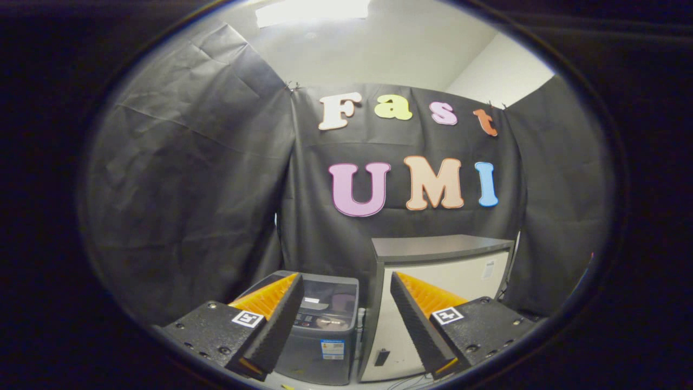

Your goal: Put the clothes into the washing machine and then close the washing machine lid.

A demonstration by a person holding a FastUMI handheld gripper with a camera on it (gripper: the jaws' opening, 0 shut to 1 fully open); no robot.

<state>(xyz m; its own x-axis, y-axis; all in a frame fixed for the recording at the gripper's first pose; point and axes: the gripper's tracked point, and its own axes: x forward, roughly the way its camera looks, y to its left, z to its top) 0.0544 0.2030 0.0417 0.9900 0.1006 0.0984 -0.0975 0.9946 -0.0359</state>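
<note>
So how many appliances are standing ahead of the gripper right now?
2. A small grey washing machine stands beyond the fingers; a taller white cabinet-like unit is right beside it, against the black cloth. The gripper is open, holding nothing. Others may be hidden.

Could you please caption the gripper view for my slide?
Open gripper held apart, facing a small grey washing machine beside a white cabinet in the booth.

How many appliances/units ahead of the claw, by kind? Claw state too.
Washing machine, grey, lid down: 1
White cabinet with dark top, beside the washer: 1
Total: 2
Claw: open, holding nothing; both units sit beyond its fingers.
</note>
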